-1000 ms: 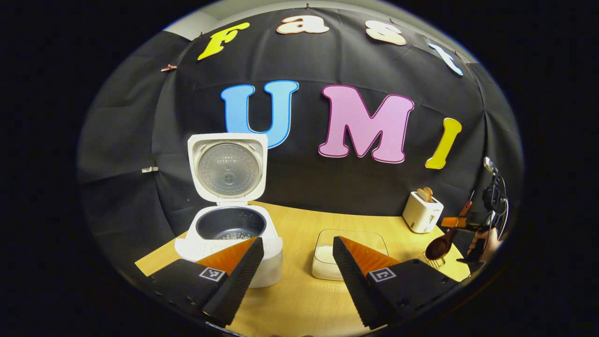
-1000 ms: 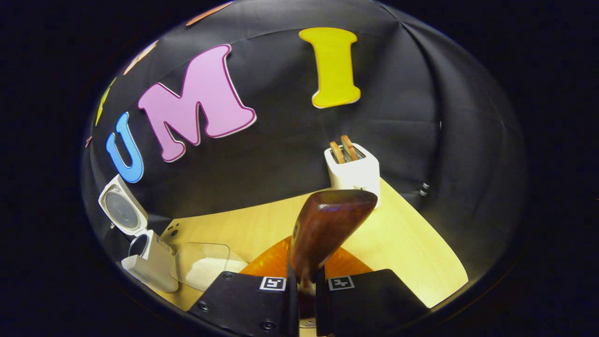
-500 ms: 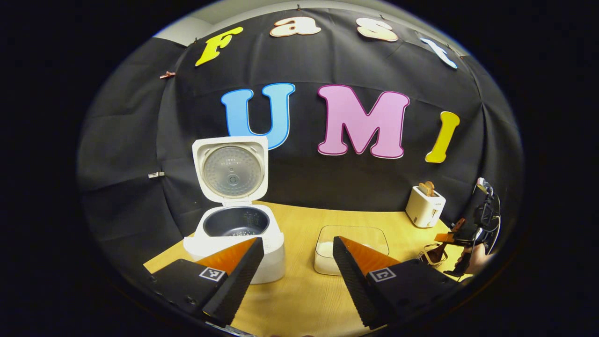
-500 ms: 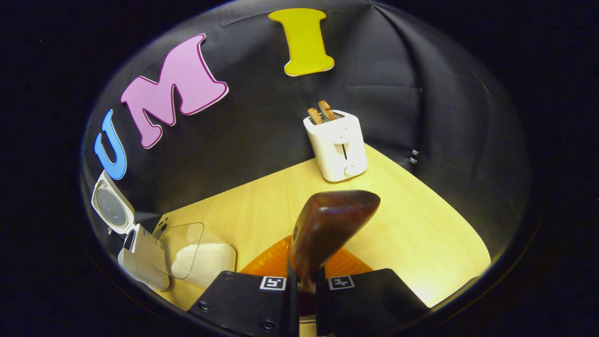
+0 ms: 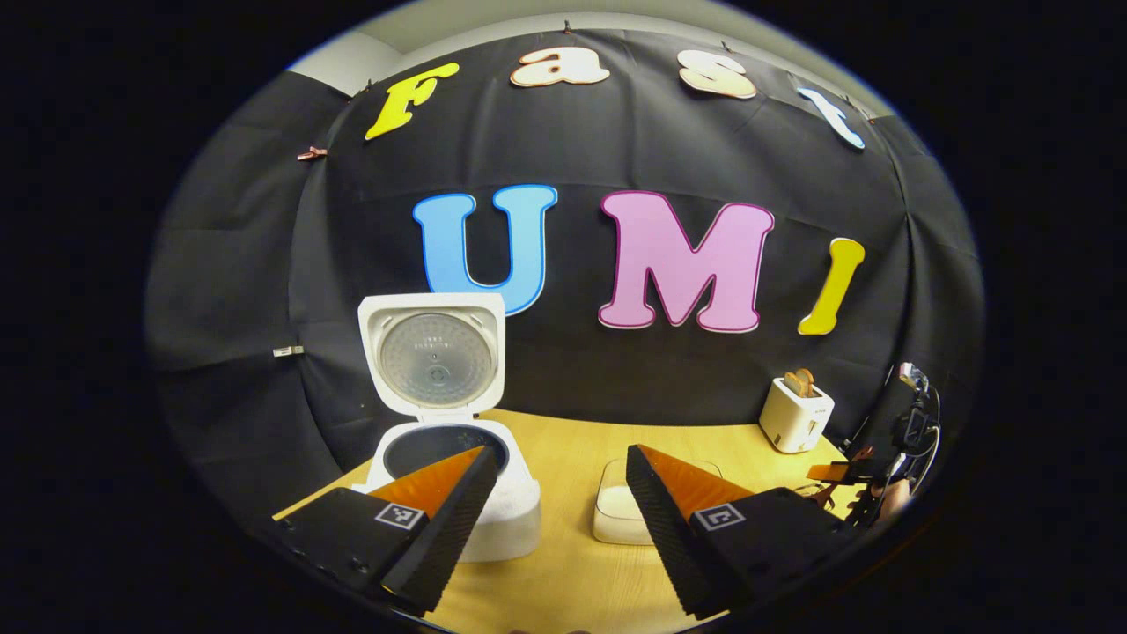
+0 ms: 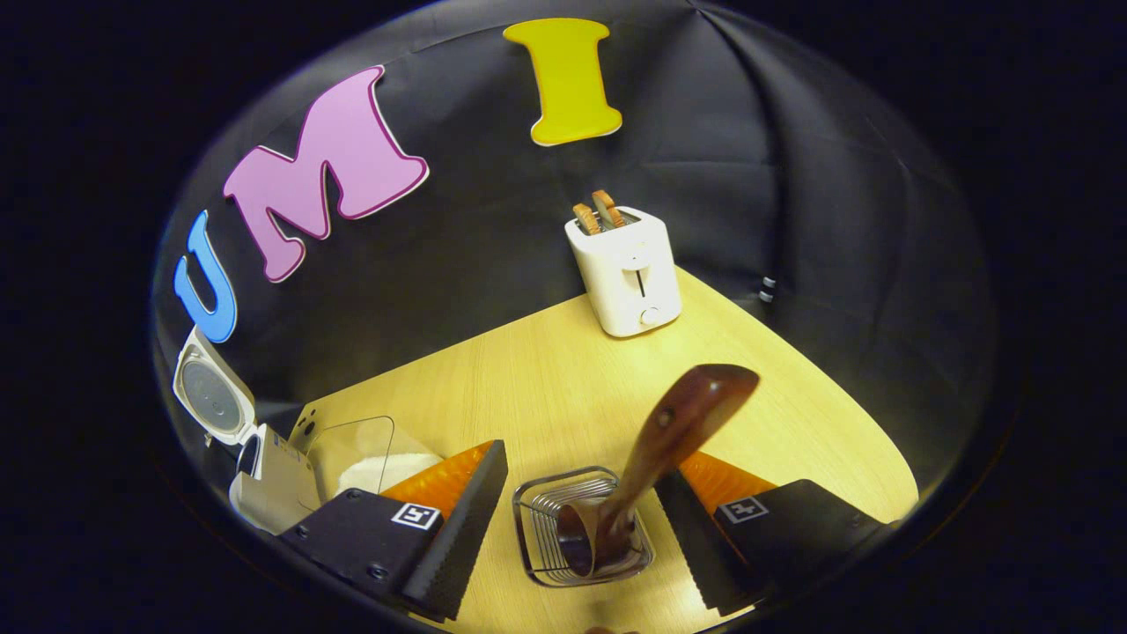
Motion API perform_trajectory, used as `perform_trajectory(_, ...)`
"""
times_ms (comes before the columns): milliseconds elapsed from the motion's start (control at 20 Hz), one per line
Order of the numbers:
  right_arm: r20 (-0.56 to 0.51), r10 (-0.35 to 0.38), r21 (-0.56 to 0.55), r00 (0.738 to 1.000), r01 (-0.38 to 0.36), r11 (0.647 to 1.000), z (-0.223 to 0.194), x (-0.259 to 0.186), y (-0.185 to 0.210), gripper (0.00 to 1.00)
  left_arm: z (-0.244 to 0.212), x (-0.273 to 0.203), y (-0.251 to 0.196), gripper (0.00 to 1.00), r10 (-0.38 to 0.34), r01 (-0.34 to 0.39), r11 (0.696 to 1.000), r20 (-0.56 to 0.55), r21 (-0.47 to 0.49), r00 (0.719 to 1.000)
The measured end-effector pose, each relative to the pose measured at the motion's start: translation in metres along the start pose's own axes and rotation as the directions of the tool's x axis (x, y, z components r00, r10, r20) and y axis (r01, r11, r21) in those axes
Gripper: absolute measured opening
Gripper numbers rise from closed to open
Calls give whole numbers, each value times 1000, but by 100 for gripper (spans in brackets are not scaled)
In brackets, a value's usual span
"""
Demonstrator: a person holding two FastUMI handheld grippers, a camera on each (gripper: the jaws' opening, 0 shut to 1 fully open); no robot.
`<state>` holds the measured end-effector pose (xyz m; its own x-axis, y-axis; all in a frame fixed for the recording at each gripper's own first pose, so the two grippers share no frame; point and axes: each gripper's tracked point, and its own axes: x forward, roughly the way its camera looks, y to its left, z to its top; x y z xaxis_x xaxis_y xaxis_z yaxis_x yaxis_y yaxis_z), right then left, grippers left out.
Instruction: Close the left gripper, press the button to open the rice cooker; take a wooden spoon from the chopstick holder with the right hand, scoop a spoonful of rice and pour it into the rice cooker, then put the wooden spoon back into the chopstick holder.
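The left gripper view is looking low across the table [image 5: 563,563] at the rice cooker [image 5: 445,440] (lower left). The right gripper view is looking down, close over the chopstick holder [image 6: 583,528]. Both are showing the toaster [image 6: 627,264].

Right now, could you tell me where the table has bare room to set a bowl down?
The widest bare patch lies between the toaster and the holder, running toward the rice tray. It is crowded at the holder, where the spoon leans out, and where the tray sits close beside the cooker.
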<state>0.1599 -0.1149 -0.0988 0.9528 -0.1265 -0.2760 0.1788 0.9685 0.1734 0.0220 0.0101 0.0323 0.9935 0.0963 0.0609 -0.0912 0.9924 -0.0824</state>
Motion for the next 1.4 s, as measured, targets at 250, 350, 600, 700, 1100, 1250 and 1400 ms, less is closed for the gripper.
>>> perform_trajectory(250,12,-92,-4,996,92,996,13,-32,-12,98,44,24,42,95,14,-12,1000,63,-27,998)
perform_trajectory(350,27,-124,4,992,124,992,19,-46,-16,98,58,39,64,95,33,-31,999,78,-21,996)
perform_trajectory(600,128,-219,22,967,218,976,40,-101,-34,98,116,77,124,95,98,-93,995,168,-36,981)
perform_trajectory(700,189,-290,5,938,295,956,42,-127,-49,98,139,100,148,95,123,-122,992,203,-18,971)
perform_trajectory(1100,374,-381,-111,845,449,887,59,-206,-16,98,177,216,211,95,105,-112,993,180,33,978)
perform_trajectory(1250,412,-374,-83,831,443,892,76,-220,12,99,177,252,220,95,93,-97,995,167,18,982)
perform_trajectory(1400,431,-349,-59,832,412,909,100,-226,41,98,175,294,227,95,86,-92,995,133,40,987)
